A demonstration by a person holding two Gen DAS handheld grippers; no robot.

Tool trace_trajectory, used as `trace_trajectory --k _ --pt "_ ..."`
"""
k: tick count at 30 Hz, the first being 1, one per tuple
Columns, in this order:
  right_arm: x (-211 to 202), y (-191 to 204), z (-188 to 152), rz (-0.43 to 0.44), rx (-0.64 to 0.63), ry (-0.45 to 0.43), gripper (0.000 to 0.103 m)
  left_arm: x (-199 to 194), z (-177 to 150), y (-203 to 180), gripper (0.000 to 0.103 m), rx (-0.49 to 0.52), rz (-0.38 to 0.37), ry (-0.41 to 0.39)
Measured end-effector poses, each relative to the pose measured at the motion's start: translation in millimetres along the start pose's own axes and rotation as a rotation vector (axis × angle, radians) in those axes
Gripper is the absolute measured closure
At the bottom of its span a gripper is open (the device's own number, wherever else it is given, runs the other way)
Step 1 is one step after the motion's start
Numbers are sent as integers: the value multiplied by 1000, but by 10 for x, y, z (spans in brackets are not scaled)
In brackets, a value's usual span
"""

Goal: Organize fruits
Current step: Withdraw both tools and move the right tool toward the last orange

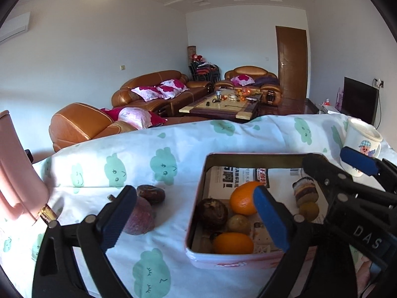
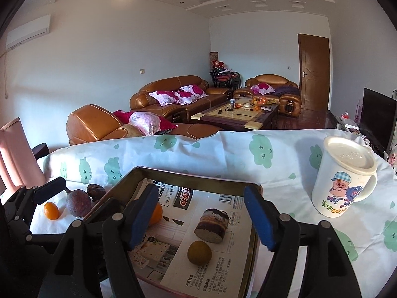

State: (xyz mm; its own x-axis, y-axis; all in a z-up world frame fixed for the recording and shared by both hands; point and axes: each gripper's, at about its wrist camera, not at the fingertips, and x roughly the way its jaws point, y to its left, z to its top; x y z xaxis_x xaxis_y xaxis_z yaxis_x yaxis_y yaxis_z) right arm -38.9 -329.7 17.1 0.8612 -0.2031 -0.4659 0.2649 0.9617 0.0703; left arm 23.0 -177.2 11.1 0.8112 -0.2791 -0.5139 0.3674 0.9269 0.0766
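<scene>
on the desk (image 1: 82, 198), draped in a white cloth with green clouds, sits your tin (image 1: 198, 223), lined with printed paper. your left claw (image 1: 193, 213) hangs wide, holding nothing; one blue pad is over the cloth just beside a purple fruit (image 1: 140, 217), the other is over the tin's middle. a wrinkled brown fruit (image 1: 151, 193) lies just behind the purple one, outside the tin.

inside the tin at its left end you have an orange (image 1: 242, 198), a second orange (image 1: 233, 243) nearer the front wall, a dark wrinkled fruit (image 1: 211, 213) and a dull yellow-brown fruit (image 1: 239, 224) between them. further right in the tin lies another yellow-brown fruit (image 2: 199, 252).

your right claw (image 2: 201, 213) is also wide and holds nothing, hanging above the tin's right half, with that yellow-brown fruit below the gap between its fingers. from the right wrist view a small orange (image 2: 51, 210) lies on the cloth outside the tin, near the purple fruit and just by your left claw's far finger.

a lidded mug (image 2: 345, 181) with a cartoon pig stands upright on the cloth, right of the tin and apart from it. a pink object (image 1: 15, 173) stands at the desk's left edge.
</scene>
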Motion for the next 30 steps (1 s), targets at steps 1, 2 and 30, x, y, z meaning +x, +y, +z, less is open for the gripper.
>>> trace_trajectory --k 1,2,30 --pt "-6 17 -8 -1 -3 -2 30 3 -19 51 6 -7 10 8" --pt "-10 37 -17 -2 -8 -1 30 5 -41 100 6 -14 23 13" --pt "-227 1106 -316 71 -88 19 30 -230 -448 1680 6 -158 163 76"
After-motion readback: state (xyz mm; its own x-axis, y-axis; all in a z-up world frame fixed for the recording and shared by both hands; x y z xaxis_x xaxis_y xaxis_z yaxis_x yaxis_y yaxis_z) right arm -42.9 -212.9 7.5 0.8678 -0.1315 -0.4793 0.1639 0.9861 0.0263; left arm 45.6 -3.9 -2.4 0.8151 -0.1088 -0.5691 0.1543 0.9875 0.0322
